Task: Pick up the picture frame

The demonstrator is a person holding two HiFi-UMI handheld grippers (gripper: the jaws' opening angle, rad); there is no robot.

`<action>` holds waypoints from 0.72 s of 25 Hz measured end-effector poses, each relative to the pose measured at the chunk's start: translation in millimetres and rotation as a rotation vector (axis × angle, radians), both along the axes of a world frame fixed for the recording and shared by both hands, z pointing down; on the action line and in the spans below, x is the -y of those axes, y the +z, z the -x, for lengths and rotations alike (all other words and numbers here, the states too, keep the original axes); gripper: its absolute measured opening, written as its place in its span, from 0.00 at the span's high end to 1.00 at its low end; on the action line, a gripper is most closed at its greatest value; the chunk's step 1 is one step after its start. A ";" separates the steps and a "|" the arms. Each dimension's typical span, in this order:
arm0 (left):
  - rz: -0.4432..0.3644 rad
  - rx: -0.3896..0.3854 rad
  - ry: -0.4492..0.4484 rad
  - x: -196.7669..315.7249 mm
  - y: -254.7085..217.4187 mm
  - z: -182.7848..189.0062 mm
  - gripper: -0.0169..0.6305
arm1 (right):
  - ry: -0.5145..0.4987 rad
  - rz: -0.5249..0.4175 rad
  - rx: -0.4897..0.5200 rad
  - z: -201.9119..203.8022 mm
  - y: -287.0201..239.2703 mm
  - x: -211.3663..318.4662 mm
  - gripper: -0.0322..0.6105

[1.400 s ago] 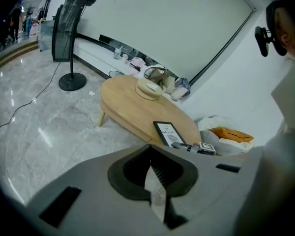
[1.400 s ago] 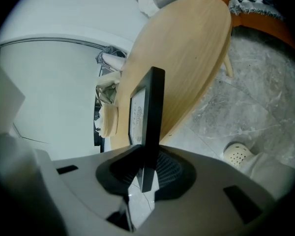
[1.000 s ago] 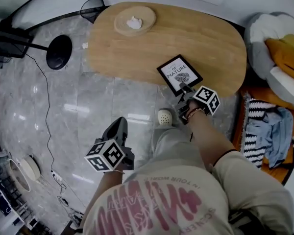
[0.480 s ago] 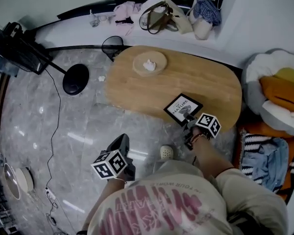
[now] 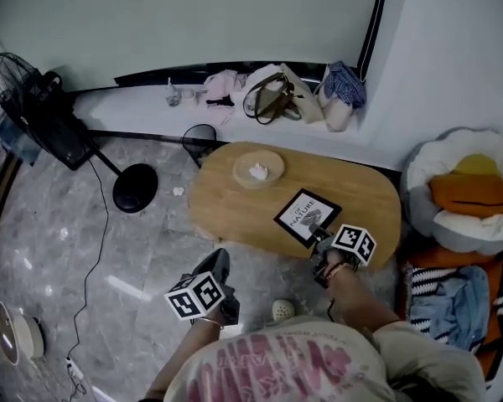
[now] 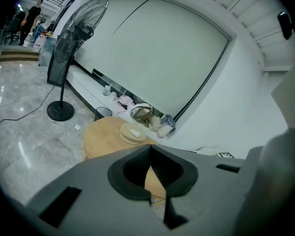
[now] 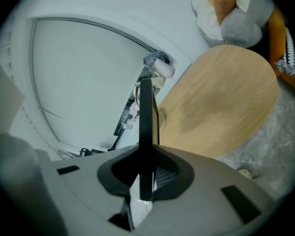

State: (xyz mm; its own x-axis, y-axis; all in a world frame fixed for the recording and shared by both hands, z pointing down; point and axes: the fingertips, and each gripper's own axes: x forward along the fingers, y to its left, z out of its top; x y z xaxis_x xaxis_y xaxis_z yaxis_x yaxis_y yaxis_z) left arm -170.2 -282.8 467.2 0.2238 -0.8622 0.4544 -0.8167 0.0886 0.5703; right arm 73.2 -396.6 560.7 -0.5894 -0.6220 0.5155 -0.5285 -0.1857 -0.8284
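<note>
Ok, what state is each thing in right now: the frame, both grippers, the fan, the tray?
picture frame: clamped by one edge, held clear of the table.
right gripper: shut on the picture frame.
left gripper: shut, nothing in it.
fan: standing upright; can't tell whether it is running.
round tray: flat on the table, with a white lump on it.

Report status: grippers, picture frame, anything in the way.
Right gripper shut on picture frame, gripped at its edge. Left gripper shut, empty, over the floor. Frame above the table; nothing blocking.
</note>
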 end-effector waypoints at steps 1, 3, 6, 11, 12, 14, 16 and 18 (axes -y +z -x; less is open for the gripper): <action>-0.027 -0.007 0.010 1.5 -8.5 -0.2 0.97 | 0.009 -0.032 0.012 1.7 -13.8 1.7 0.86; -0.072 -0.003 0.032 -3.7 -25.7 1.1 0.97 | 0.029 -0.082 0.036 4.6 -40.2 -2.5 0.86; -0.125 0.026 0.056 -16.6 -48.8 9.7 0.97 | 0.045 -0.154 0.041 8.8 -79.5 -14.2 0.86; -0.195 0.030 0.083 -36.5 -82.5 26.8 0.97 | 0.051 -0.281 0.017 20.3 -138.8 -39.4 0.86; -0.210 0.031 0.086 -40.3 -88.8 29.8 0.97 | 0.044 -0.307 0.019 24.3 -150.0 -45.7 0.86; -0.240 0.043 0.093 -46.1 -100.0 34.7 0.97 | 0.024 -0.363 0.011 33.2 -171.5 -58.3 0.86; -0.267 0.085 0.111 -51.6 -109.6 38.3 0.97 | 0.010 -0.410 -0.007 42.4 -189.1 -72.5 0.86; -0.293 0.135 0.130 -58.4 -118.9 40.8 0.97 | 0.000 -0.444 -0.017 51.7 -203.1 -87.7 0.86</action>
State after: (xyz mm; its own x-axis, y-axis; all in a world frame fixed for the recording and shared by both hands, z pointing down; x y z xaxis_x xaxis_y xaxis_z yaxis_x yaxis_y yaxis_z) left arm -211.0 -224.5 348.3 0.2953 -0.9286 0.2246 -0.8803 -0.1731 0.4418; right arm 21.4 -308.8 357.6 -0.5835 -0.7851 0.2079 -0.5423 0.1861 -0.8193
